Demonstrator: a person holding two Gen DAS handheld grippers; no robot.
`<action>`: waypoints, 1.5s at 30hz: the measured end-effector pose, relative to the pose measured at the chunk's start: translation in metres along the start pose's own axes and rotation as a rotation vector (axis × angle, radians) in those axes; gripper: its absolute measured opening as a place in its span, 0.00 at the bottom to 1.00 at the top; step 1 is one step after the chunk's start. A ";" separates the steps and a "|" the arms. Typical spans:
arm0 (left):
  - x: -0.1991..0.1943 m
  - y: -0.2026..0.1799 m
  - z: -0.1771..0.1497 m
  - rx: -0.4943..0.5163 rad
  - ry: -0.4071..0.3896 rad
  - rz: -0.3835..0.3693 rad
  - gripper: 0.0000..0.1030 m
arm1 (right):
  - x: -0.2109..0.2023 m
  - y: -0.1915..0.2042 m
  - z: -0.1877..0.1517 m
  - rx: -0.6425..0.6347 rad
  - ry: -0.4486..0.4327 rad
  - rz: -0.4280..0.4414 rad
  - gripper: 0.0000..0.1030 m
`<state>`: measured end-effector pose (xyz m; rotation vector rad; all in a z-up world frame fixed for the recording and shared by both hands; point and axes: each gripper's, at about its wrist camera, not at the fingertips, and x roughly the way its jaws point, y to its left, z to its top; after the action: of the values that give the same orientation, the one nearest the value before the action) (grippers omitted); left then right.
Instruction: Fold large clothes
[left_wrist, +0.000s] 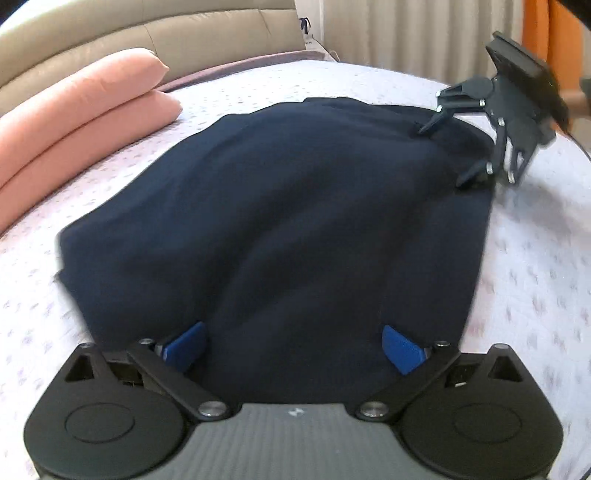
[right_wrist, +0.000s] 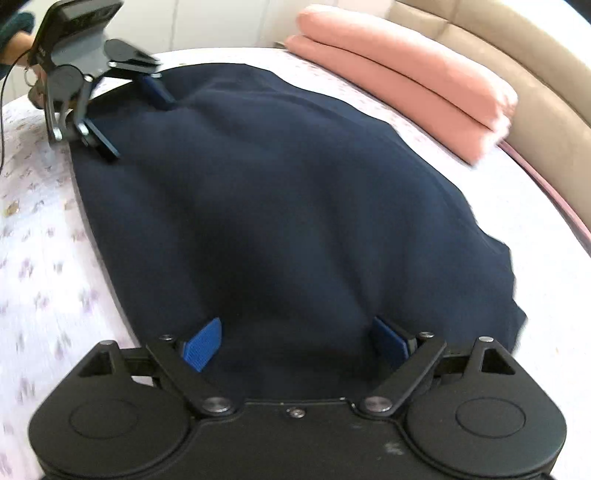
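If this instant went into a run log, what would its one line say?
scene: navy garment spread on bed | left gripper: open, over one edge | right gripper: open, over opposite edge | nothing gripped

- Garment: dark navy, plain, no print.
- Bed sheet: white w/ small lilac flecks.
- Pillows: salmon pink.
- Headboard: beige.
- Left claw pads: blue; body black.
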<state>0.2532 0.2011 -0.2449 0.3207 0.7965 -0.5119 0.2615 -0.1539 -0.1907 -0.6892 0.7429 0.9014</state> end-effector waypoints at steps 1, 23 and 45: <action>-0.003 0.002 -0.005 0.004 0.003 0.017 1.00 | 0.006 -0.027 -0.003 0.067 0.012 0.022 1.00; 0.030 0.149 0.032 -0.636 -0.080 -0.050 0.94 | 0.076 -0.089 0.178 0.747 -0.149 -0.355 0.99; 0.000 0.093 0.035 -0.736 -0.169 -0.078 0.22 | 0.063 0.046 0.085 0.592 -0.222 -0.379 0.99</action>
<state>0.3246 0.2622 -0.2138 -0.4300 0.7805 -0.2838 0.2712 -0.0396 -0.2035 -0.1850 0.6092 0.3678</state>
